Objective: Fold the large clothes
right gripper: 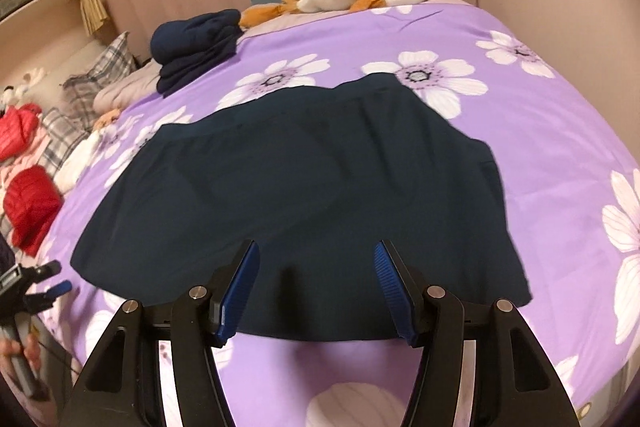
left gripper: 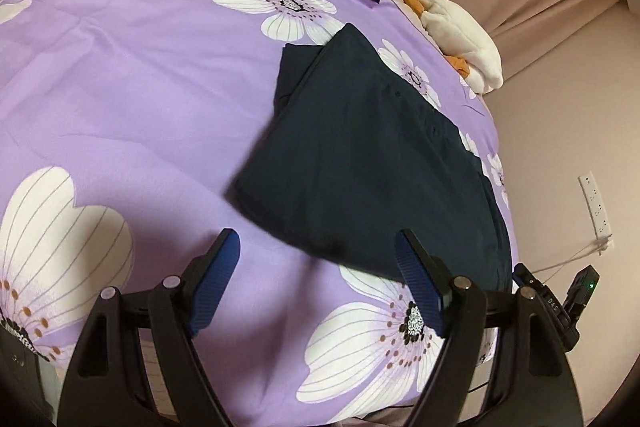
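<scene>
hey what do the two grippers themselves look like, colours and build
Both the left gripper and the right gripper have black, cut-out linkage arms with silver round pins at the joints. Their fingers carry ribbed blue pads.

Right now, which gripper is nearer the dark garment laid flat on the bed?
Right. The right gripper, open, hangs over the dark garment's near hem. The left gripper, open, is beside its corner, mostly over bare purple bedspread.

Both the left gripper (left gripper: 318, 247) and right gripper (right gripper: 316, 259) hover with fingers spread wide, apparently holding nothing.
</scene>
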{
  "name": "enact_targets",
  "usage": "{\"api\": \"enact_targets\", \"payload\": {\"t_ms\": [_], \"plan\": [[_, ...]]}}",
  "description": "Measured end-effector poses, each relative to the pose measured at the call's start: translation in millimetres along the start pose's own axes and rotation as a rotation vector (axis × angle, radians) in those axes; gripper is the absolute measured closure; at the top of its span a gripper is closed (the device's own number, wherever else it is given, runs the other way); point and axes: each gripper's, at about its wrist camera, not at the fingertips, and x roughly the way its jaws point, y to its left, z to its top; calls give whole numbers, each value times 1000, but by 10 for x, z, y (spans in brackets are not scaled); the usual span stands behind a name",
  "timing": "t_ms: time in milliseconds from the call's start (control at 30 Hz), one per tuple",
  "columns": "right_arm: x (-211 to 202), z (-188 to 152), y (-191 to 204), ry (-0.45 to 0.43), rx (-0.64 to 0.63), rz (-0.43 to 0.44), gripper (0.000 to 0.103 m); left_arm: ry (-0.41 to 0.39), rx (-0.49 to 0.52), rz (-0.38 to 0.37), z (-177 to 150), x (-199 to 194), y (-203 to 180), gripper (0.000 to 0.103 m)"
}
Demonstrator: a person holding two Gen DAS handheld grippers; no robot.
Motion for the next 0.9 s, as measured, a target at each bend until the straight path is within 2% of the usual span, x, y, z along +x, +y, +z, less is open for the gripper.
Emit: {"api": "enact_targets", "payload": {"t_ms": [33,167,333,600,900], "plan": [[7,0,-27,2,14,6,43,-3,5,8,6,12,-7,23],[-32,-51,-146,1,90,22,43,-51,108,135,19,11,-145,23],[-84,-85,-205,-8,107,-15,43,-67,177,173,54,74,-274,23],[-4,-80,-220,0,113,-42,43,-82,251,186,116,211,-480,23],[95,-167,-344,45,120,-119,43,-39,307,214,88,475,-595,23]]}}
